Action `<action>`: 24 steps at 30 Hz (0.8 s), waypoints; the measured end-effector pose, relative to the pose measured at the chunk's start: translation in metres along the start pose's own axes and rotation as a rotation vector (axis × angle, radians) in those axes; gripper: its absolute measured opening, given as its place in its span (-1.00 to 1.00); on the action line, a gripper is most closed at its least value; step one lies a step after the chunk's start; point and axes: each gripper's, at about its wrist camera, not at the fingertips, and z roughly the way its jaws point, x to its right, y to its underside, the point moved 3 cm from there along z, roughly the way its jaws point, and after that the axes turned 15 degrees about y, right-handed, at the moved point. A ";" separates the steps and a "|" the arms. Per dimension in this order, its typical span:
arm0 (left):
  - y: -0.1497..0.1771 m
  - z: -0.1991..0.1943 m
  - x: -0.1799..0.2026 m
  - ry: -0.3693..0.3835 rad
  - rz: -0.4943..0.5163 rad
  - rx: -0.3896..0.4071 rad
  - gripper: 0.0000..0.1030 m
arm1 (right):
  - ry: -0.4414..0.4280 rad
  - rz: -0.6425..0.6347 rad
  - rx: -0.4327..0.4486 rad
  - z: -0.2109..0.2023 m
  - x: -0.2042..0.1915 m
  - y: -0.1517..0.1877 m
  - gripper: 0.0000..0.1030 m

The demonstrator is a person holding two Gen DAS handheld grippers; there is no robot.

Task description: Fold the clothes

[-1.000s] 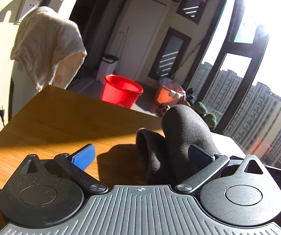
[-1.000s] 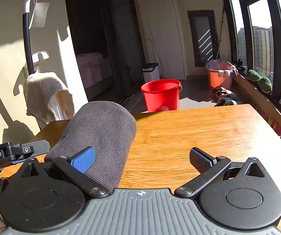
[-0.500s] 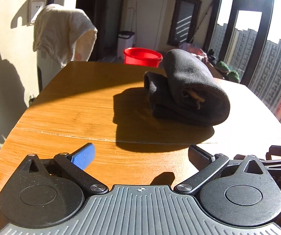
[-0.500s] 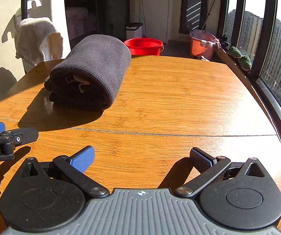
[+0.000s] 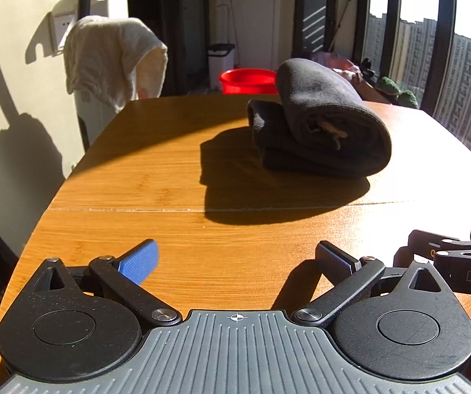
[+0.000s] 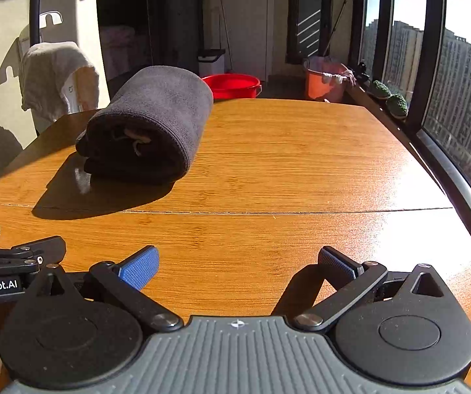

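Red bucket (image 5: 247,80) partly hidden behind folded garment (image 5: 320,131); right gripper (image 5: 458,259) cut off at frame edge; garment type indeterminable.

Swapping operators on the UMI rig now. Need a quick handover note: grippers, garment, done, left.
Left gripper: jaws open, nothing in them, over the near part of the table.
Right gripper: jaws open, nothing in them, beside the left one at the near edge.
Dark garment: folded into a thick bundle, lying on the far left part of the table, apart from both grippers.
Done: this garment looks folded and set down.
Left: no other garment is on the table. A pale cloth hangs off to the left beyond the table; whether it belongs to the job cannot be told. Otherwise the fold seems finished.
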 end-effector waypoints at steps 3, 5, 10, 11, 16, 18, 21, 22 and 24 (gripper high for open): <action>-0.001 0.001 0.000 -0.002 -0.001 -0.001 1.00 | -0.001 0.000 0.001 0.000 0.000 0.000 1.00; -0.001 0.001 0.000 -0.001 -0.001 -0.001 1.00 | -0.002 -0.001 0.001 0.000 0.000 0.000 1.00; -0.001 0.001 0.000 -0.001 -0.001 0.000 1.00 | -0.002 0.000 0.001 0.000 0.000 0.000 1.00; -0.001 0.001 0.000 -0.001 -0.001 0.000 1.00 | -0.002 0.000 0.002 0.000 0.000 0.000 1.00; -0.001 0.001 0.000 -0.001 -0.001 0.000 1.00 | -0.002 0.000 0.002 0.000 0.000 0.000 1.00; -0.001 0.001 -0.001 0.000 -0.001 0.001 1.00 | -0.001 0.000 0.002 0.000 -0.001 0.000 1.00; 0.000 0.001 -0.001 0.000 -0.001 0.001 1.00 | -0.001 0.001 0.002 0.000 -0.001 0.000 1.00; 0.000 0.001 -0.001 0.000 -0.001 0.001 1.00 | -0.001 0.000 0.002 0.000 -0.002 0.000 1.00; 0.000 0.001 -0.001 0.000 -0.002 0.001 1.00 | -0.003 0.000 0.002 0.000 -0.002 0.000 1.00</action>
